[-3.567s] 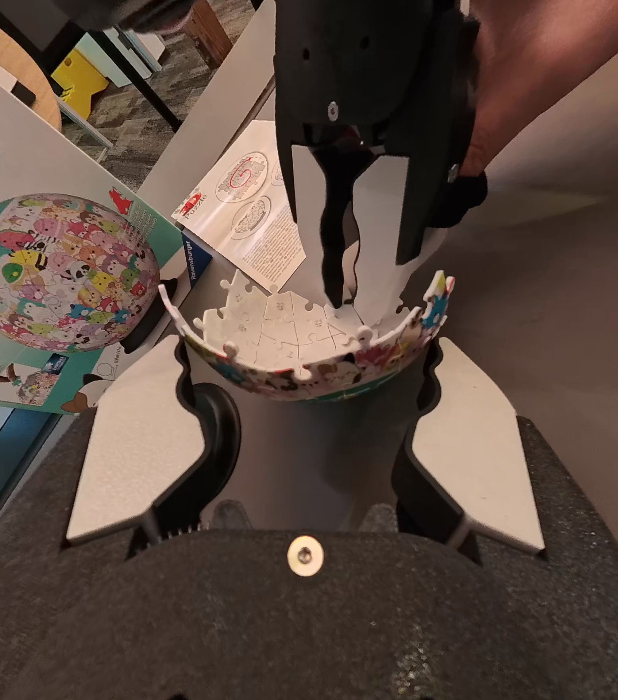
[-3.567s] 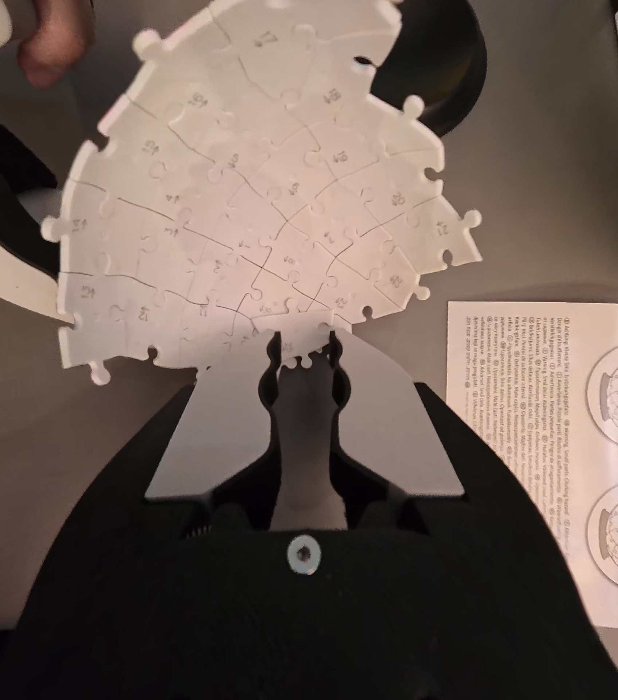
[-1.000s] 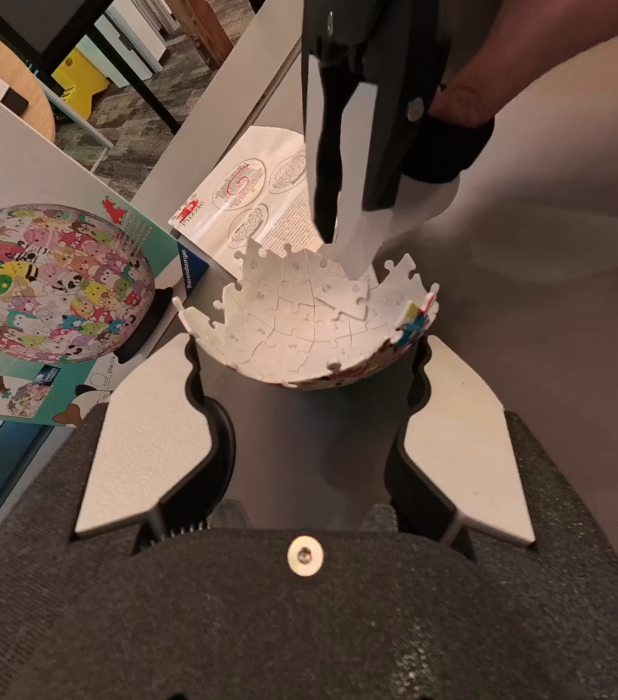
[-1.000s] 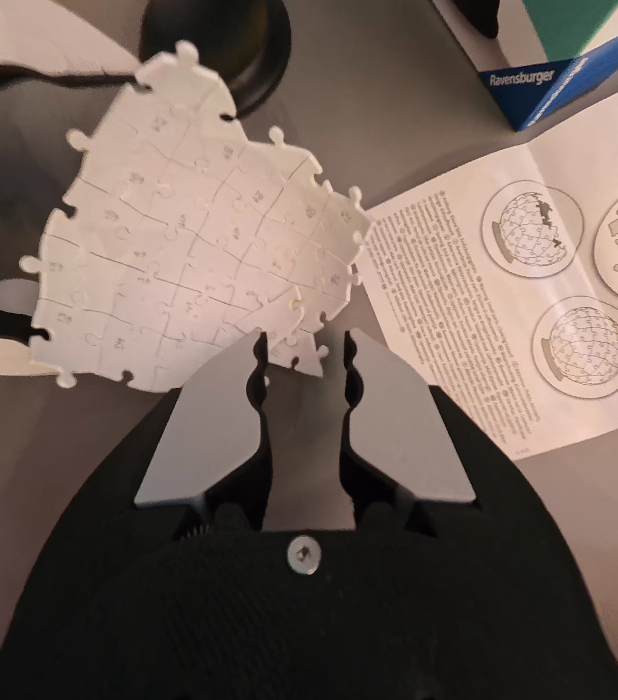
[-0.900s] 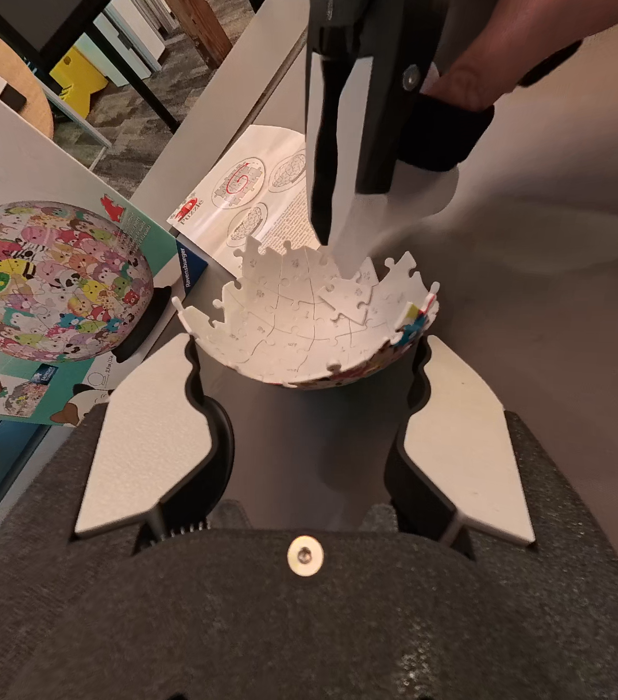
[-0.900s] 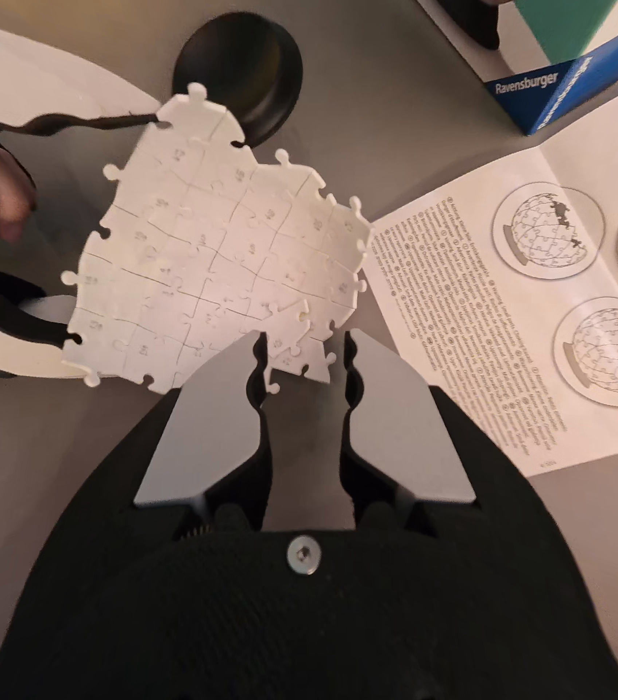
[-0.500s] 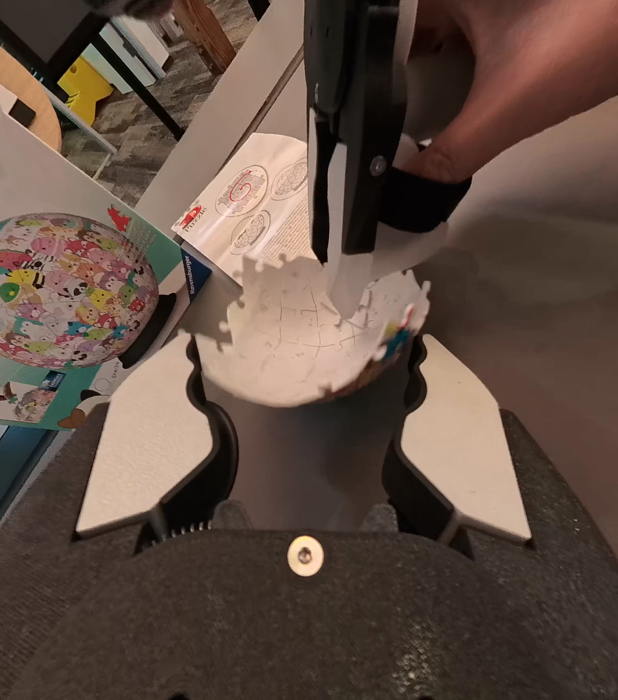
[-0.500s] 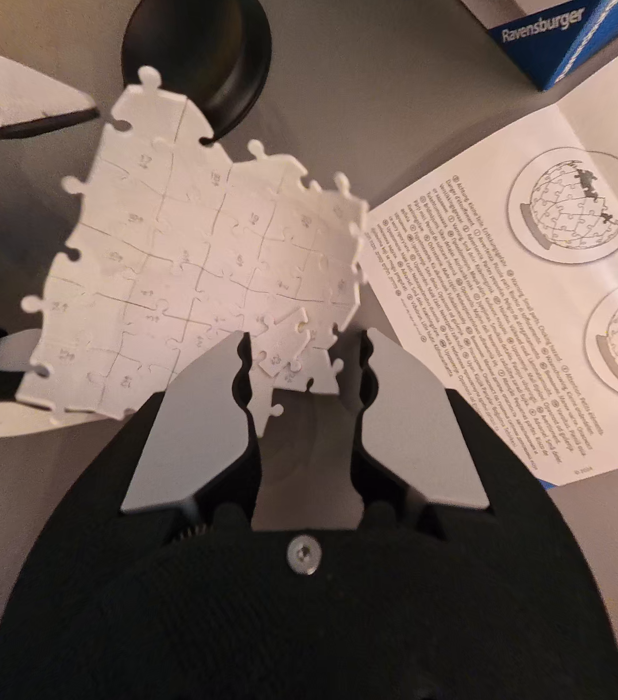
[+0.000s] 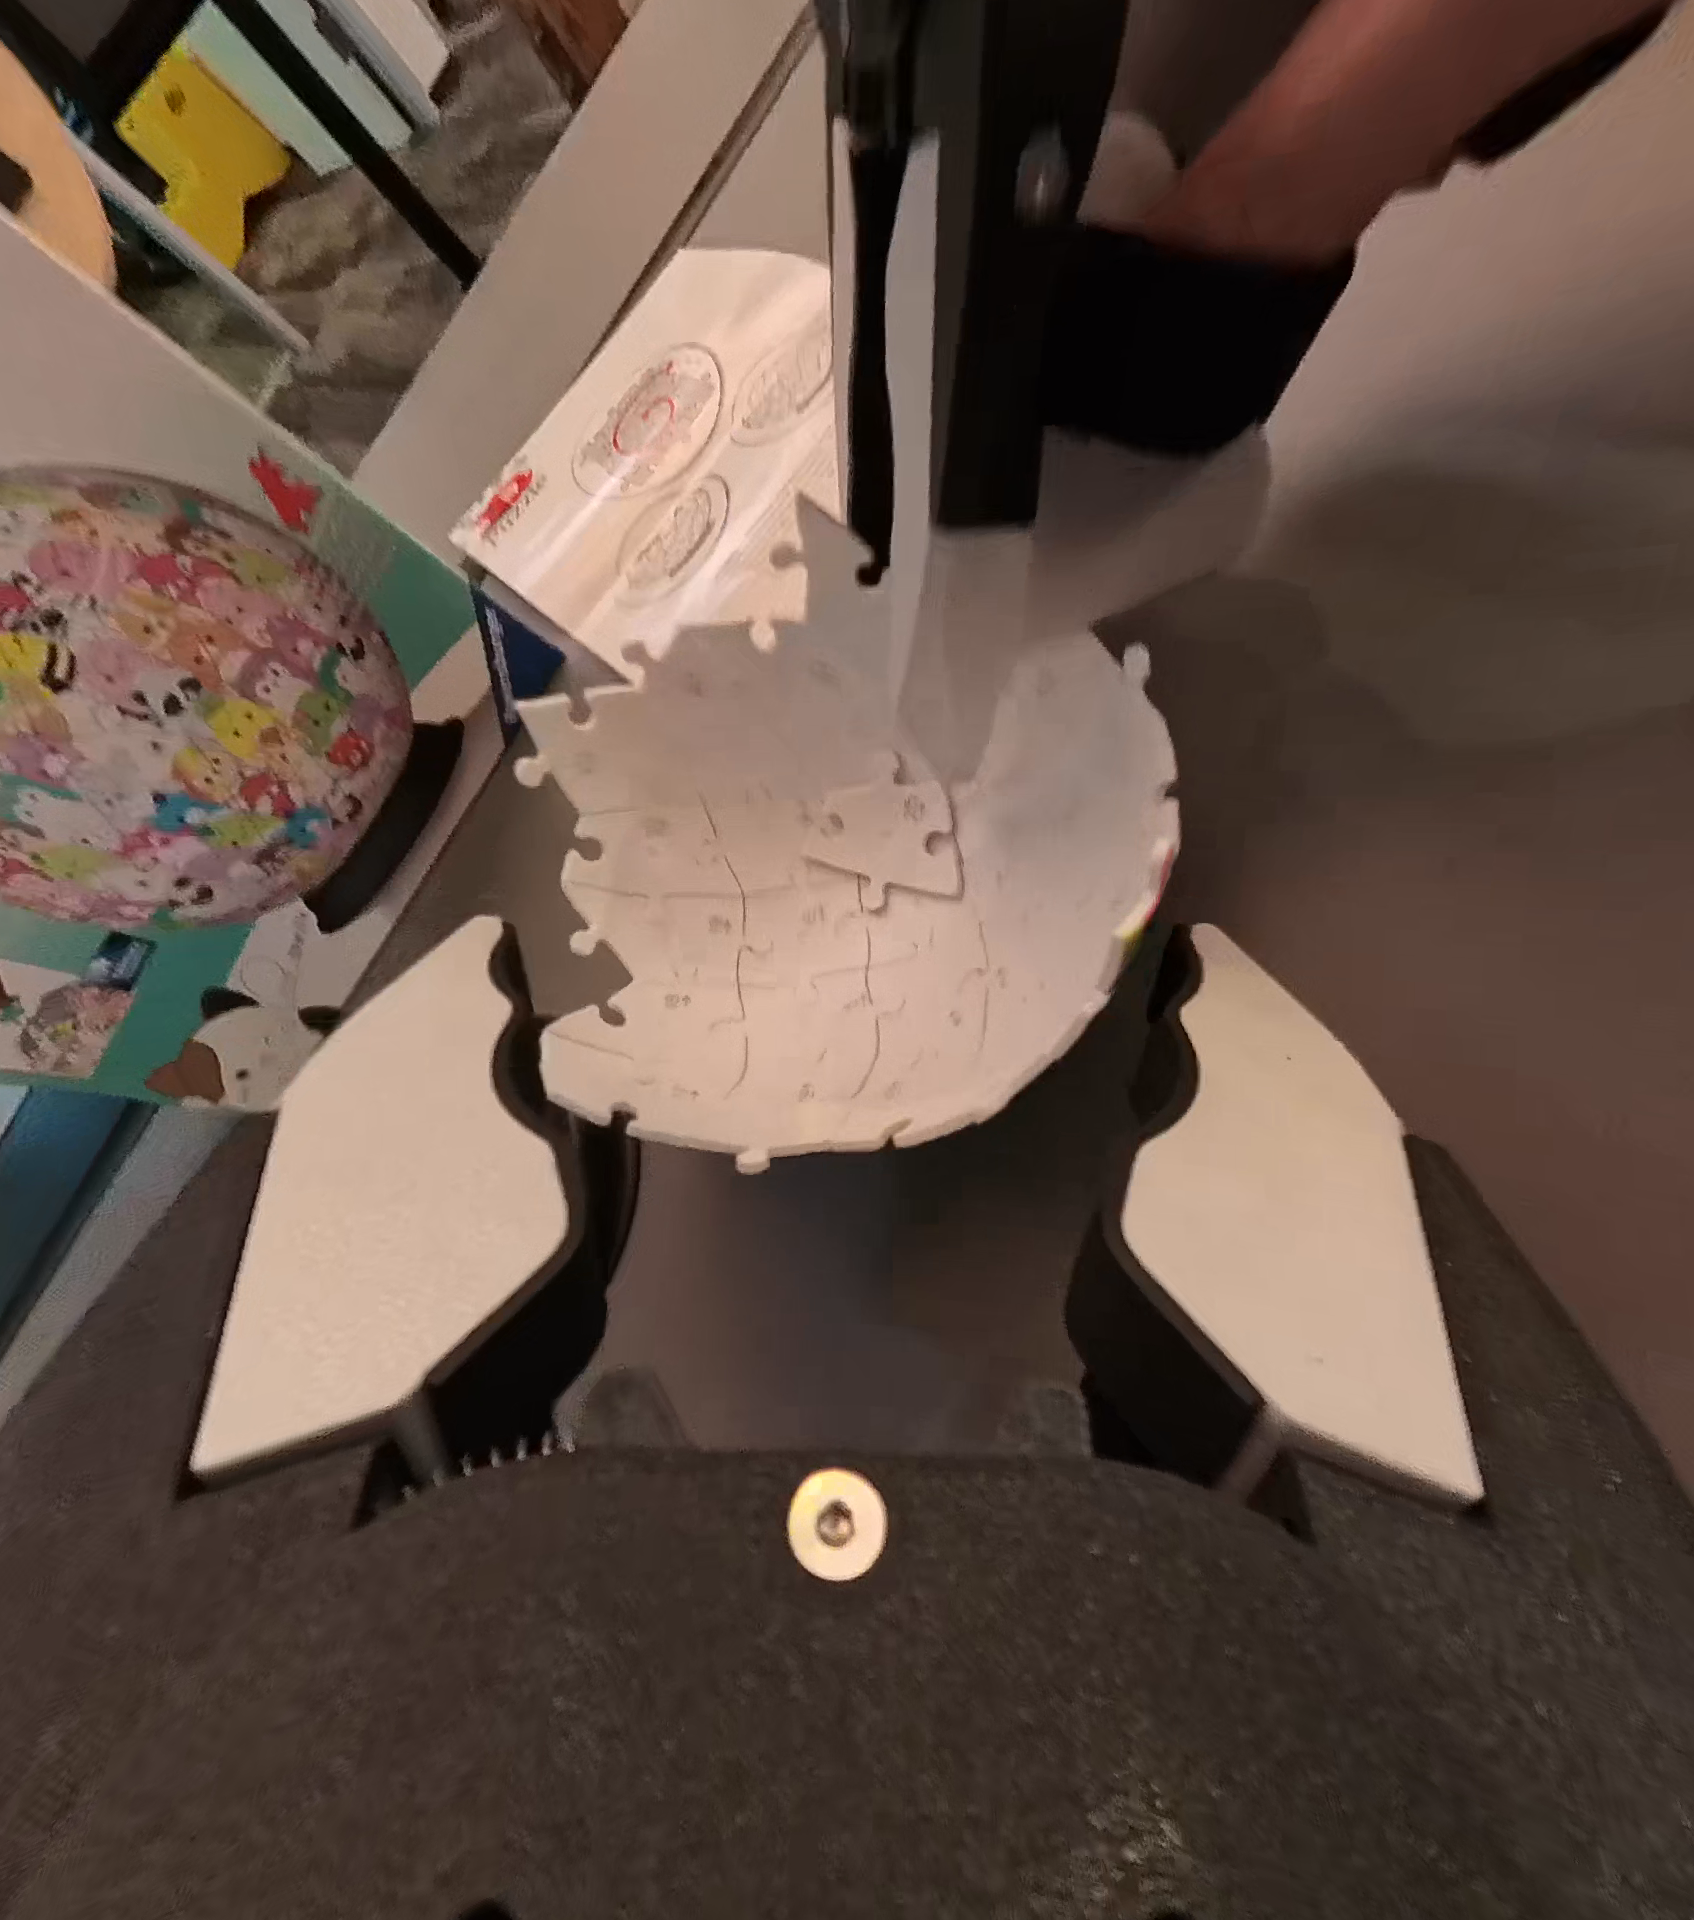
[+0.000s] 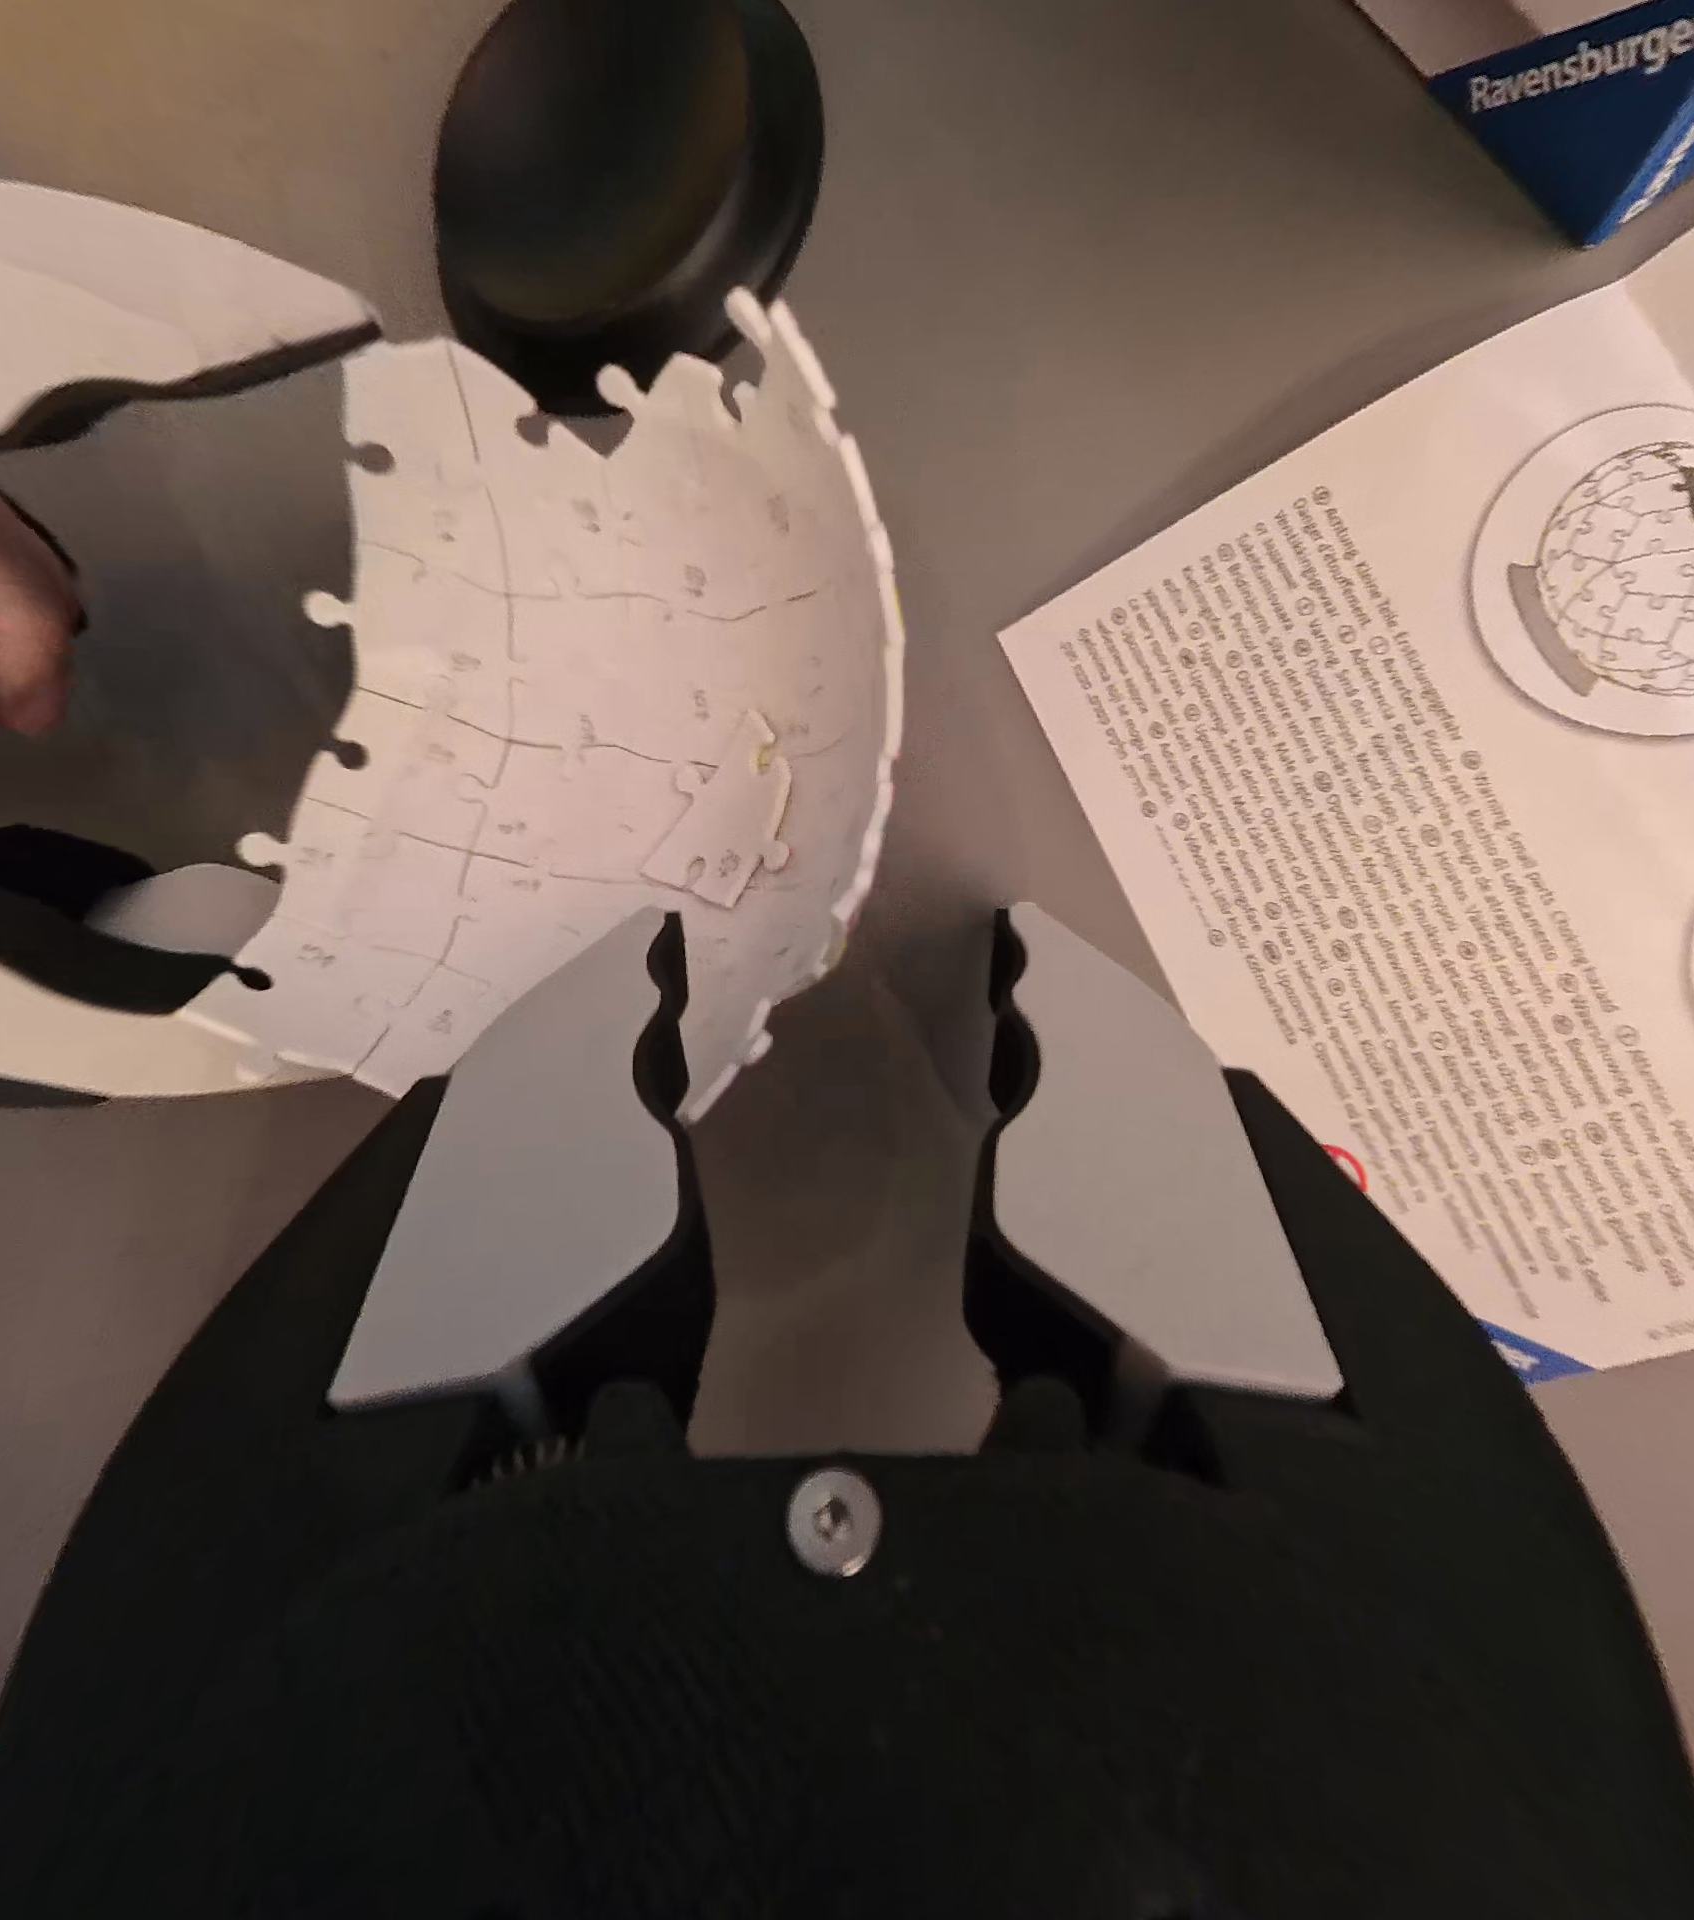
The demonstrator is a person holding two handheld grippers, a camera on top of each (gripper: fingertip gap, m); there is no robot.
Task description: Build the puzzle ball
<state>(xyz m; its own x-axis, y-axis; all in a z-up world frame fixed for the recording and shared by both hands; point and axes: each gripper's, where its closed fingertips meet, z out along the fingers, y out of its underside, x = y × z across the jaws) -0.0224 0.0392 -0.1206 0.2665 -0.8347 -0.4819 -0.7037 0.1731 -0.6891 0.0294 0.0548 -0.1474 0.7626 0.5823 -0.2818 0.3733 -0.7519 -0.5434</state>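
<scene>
Currently, our right gripper point(image 10: 838, 1023) is released; with the left gripper point(image 9: 848, 1023) clamping the puzzle-ball shell point(image 9: 822, 997), we regrip the loose piece point(image 10: 718, 826) by its edges.

A loose piece point(image 10: 718, 831) lies inside the puzzle shell point(image 10: 562, 644), leaflet point(image 10: 1394, 831) to its right.

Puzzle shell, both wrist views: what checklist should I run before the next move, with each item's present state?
1. Left tongs grip the puzzle shell: ok, its rim sits between both fingers.
2. Right tongs free to pick: ok, jaws apart with nothing between them.
3. Loose piece seated: not ok, it lies askew on the shell's inner face, not interlocked.
4. Gap where that piece belongs: cannot tell, blur hides the rim detail.
5. Black stand free: ok, nothing rests on it, though the shell's rim overlaps it in the right wrist view.
</scene>
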